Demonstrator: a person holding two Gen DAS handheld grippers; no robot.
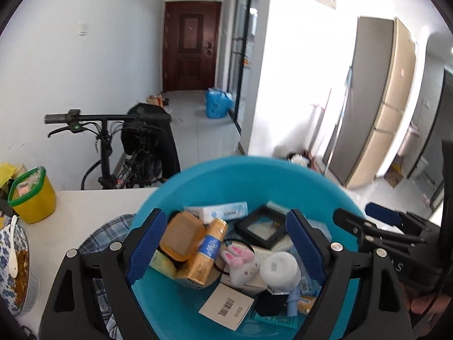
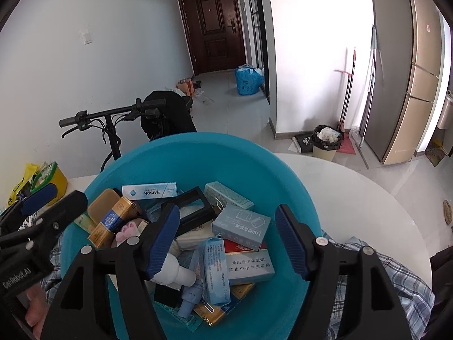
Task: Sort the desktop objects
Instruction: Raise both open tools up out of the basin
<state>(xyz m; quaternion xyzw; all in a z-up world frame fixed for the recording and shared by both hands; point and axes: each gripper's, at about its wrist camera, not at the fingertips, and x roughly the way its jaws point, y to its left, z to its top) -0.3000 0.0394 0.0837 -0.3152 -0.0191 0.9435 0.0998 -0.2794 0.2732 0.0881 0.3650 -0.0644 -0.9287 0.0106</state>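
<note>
- Hovering over the blue basin (image 1: 198, 181), the left gripper (image 1: 226, 243) has its fingers (image 1: 147, 243) spread wide, nothing between them.
- Over the same basin, the right gripper (image 2: 228, 240) has its fingers (image 2: 165, 240) apart, pressing on nothing.
- Sitting on a plaid cloth (image 2: 396, 280) on the white counter (image 2: 354, 198), the basin is filled with small things.
- Inside lie a gold box (image 1: 206, 252), an orange-brown tin (image 1: 181, 235), a black frame (image 1: 262, 226), a white "RAISON" box (image 2: 150, 191) and a plush rabbit (image 1: 239, 260).
- A white bottle (image 2: 177, 270) and a red-and-white carton (image 2: 249, 260) lie nearer the right gripper.
- On the counter's left side stands a yellow tub (image 1: 34, 195) with a green rim, beside a patterned bowl (image 1: 14, 266) with a white spoon (image 1: 12, 252).
</note>
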